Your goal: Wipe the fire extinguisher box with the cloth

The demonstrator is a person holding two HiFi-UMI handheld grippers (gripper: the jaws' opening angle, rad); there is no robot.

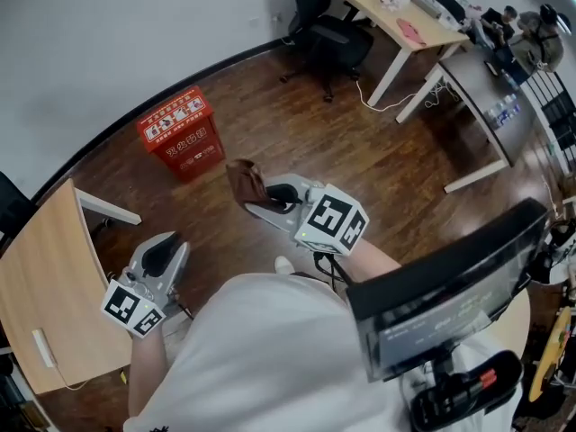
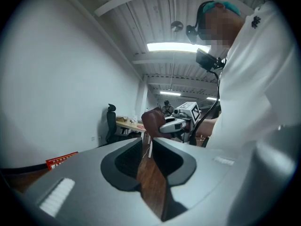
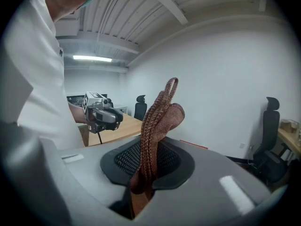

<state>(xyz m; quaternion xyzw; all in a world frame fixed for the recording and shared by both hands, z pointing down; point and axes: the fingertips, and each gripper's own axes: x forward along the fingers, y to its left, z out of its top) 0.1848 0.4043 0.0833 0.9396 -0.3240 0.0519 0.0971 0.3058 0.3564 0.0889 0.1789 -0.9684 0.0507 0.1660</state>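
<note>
Right tongs (image 1: 266,196), clamped on the brown knitted cloth (image 1: 245,181), hang near and right of the red upright fire extinguisher box (image 1: 183,134) on the floor (image 1: 306,138), nearer it than the empty, narrowly parted left tongs (image 1: 163,256).

head looks down; left claw (image 1: 166,252), right claw (image 1: 265,196) cameras face each other.

Cloth (image 3: 157,121): brown, coarse rope-like weave, rough and matt.
Right gripper (image 3: 143,173), left gripper (image 2: 146,157): smooth matt grey plastic shells; black pads (image 3: 124,159) with a fine grid texture.
Fire extinguisher box (image 1: 181,133): red, smooth, faint sheen.
Floor (image 1: 360,151): dark wood planks, semi-gloss.
Desk (image 1: 45,277): pale, smooth wood-look top.
</note>
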